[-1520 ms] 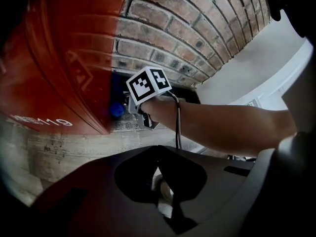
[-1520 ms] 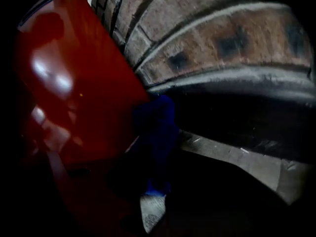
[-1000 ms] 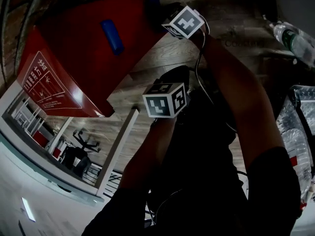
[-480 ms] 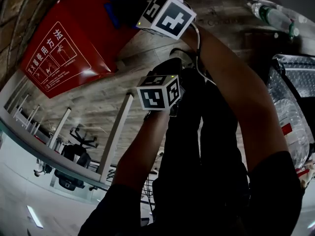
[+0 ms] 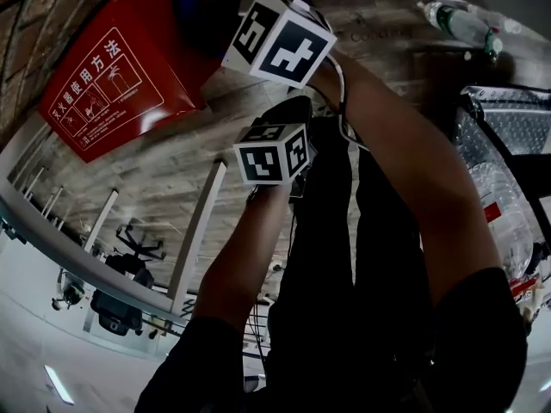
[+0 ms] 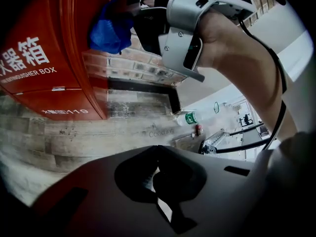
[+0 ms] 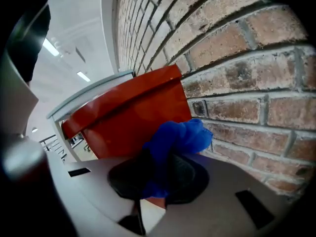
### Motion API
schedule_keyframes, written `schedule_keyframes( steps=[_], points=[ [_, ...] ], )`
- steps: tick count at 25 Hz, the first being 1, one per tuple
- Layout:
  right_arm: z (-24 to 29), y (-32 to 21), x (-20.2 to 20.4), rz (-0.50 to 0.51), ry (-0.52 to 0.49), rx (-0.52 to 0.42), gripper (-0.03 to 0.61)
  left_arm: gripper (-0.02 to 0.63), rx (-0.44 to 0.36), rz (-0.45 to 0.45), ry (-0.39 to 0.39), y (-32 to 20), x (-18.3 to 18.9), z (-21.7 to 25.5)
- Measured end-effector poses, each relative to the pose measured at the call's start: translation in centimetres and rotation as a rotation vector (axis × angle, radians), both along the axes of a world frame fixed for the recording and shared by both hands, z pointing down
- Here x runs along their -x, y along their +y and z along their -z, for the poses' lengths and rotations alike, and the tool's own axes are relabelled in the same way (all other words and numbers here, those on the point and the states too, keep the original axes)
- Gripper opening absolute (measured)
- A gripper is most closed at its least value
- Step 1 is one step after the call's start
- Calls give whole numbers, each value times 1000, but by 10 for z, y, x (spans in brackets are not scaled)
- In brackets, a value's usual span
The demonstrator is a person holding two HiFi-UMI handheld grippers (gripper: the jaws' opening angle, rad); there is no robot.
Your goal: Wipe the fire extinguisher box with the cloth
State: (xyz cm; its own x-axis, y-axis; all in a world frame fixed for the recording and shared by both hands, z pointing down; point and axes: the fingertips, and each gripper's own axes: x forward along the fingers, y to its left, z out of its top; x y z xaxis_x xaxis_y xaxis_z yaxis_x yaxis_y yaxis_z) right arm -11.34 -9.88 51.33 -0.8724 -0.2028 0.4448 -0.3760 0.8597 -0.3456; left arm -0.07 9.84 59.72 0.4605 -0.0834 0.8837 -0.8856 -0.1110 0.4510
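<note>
The right tool (image 7: 157, 174) is clamped tight on the bunched-up blue cloth (image 7: 180, 137). It's got the cloth up at the side edge of the red fire extinguisher box (image 5: 112, 76), right where the box meets the brick wall (image 7: 237, 58), and it looks like it's touching the box. The left tool (image 6: 158, 177) hangs lower and back from the box, its jaws pretty much closed with nothing in them.
</note>
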Motion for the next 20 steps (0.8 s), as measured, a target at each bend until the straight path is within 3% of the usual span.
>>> schedule_keyframes(
  steps=[8,17,20],
  points=[
    [58,4,1,9,-104,-79,86,8,1,-8,22,6,-8,6],
    [66,35,-1,-13,-183,-20,86,8,21,4,-2,16,11,-3],
    [61,46,-2,-20,-183,12,86,8,19,-34,-30,21,15,-6]
  ],
)
